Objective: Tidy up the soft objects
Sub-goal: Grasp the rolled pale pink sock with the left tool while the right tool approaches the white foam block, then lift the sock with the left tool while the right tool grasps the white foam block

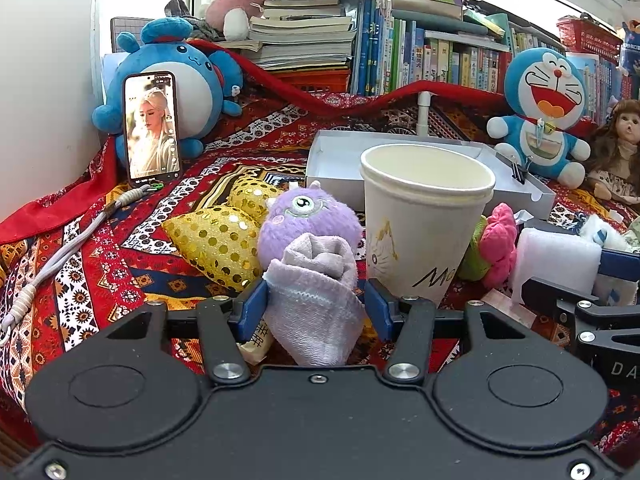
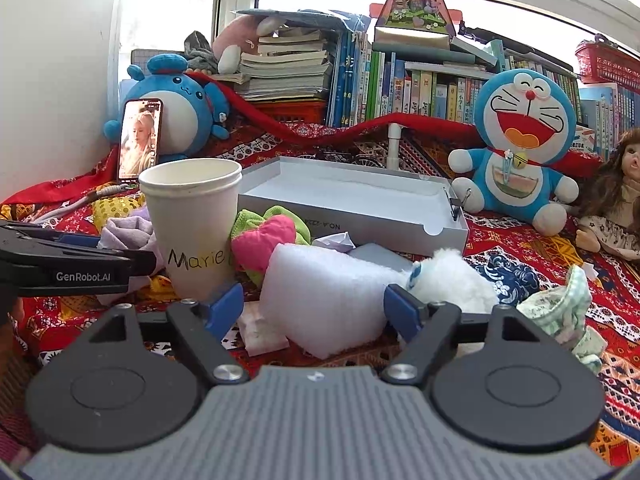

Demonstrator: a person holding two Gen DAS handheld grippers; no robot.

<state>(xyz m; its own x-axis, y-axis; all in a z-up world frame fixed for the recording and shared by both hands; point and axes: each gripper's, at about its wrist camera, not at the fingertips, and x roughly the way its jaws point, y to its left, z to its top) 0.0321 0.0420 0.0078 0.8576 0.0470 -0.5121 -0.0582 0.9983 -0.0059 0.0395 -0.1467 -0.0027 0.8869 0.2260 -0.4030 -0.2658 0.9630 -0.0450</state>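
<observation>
My left gripper (image 1: 316, 300) is shut on a rolled lilac sock (image 1: 316, 280), which stands upright between the blue pads. Just behind it sit a purple one-eyed plush (image 1: 308, 220) and a gold sequin star cushion (image 1: 220, 240). To the right stands a white paper cup (image 1: 424, 216). My right gripper (image 2: 314, 304) is open around a white foam block (image 2: 328, 292) that rests on the cloth, with a gap at each pad. Beside the foam lie a pink and green plush flower (image 2: 264, 236), a white fluffy toy (image 2: 452, 276) and a green checked cloth (image 2: 564, 308).
An open grey box (image 2: 352, 200) lies behind the cup (image 2: 192, 216), with a binder clip on its right wall. A Doraemon plush (image 2: 520, 140), a doll (image 2: 616, 200), a blue round plush (image 2: 180, 112) and a propped phone (image 2: 140, 140) line the back, before shelves of books.
</observation>
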